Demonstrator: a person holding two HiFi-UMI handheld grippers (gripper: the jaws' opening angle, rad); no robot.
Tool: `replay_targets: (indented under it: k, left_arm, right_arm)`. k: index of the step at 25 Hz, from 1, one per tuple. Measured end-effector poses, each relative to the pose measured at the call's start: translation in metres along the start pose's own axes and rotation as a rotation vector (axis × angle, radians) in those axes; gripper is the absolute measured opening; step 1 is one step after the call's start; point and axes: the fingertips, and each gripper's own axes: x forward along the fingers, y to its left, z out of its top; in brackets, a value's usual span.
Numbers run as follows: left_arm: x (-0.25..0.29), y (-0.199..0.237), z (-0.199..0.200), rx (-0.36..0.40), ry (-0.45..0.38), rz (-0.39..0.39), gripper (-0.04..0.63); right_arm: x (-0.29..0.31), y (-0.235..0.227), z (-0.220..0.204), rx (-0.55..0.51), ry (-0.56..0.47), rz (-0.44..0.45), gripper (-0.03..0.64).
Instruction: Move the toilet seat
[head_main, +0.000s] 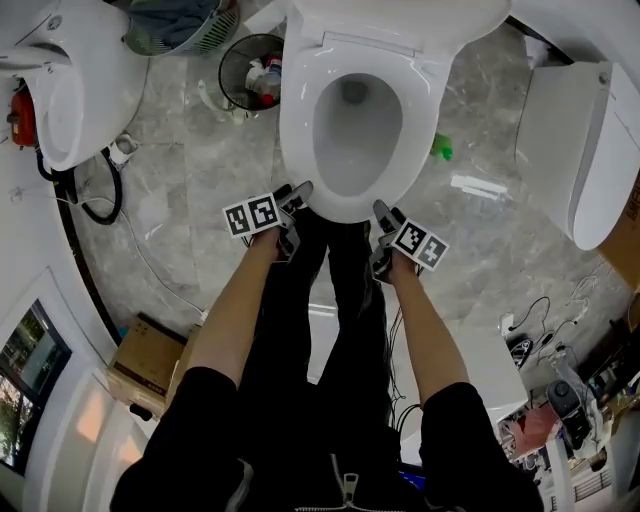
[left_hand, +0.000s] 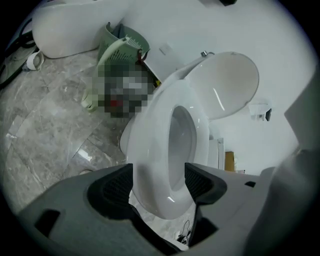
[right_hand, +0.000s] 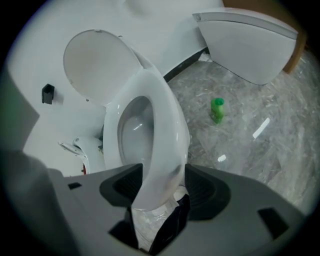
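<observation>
The toilet seat (head_main: 297, 130) lies lowered at 12 o'clock in the head view. The left gripper (head_main: 292, 200) at its 7 o'clock and the right gripper (head_main: 385, 215) at its 5 o'clock straddle the front rim, jaws released. Both should clench evenly, then lift together.

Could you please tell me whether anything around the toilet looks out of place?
Yes: a small green bottle is on the marble floor just right of the toilet seat in the head view, and a white strip lies loose near it. Both look like stray litter where someone would step. The seat itself looks intact.
</observation>
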Motion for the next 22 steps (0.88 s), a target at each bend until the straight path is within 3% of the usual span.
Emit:
replay_targets:
  k: [4,7,10,14,22]
  left_arm:
    - [0.017,0.006,-0.007,-0.013,0.038,0.011,0.324]
    - [0.026,0.01,-0.008,-0.05,0.011,0.026,0.323]
    - [0.024,0.018,-0.01,-0.018,-0.011,0.062,0.258]
    - [0.021,0.016,-0.013,0.057,0.007,0.066,0.249]
    - [0.008,0.005,-0.016,0.051,0.009,0.068,0.205]
  right_arm:
    - [0.019,-0.012,-0.003,0.067,0.016,0.01,0.282]
    - [0.031,-0.014,-0.001,0.086,0.031,0.025,0.291]
    - [0.041,-0.008,-0.003,0.098,0.052,0.053,0.283]
    - [0.043,-0.007,-0.005,0.089,0.092,0.036,0.264]
    - [0.027,-0.002,-0.006,0.169,0.156,0.097,0.233]
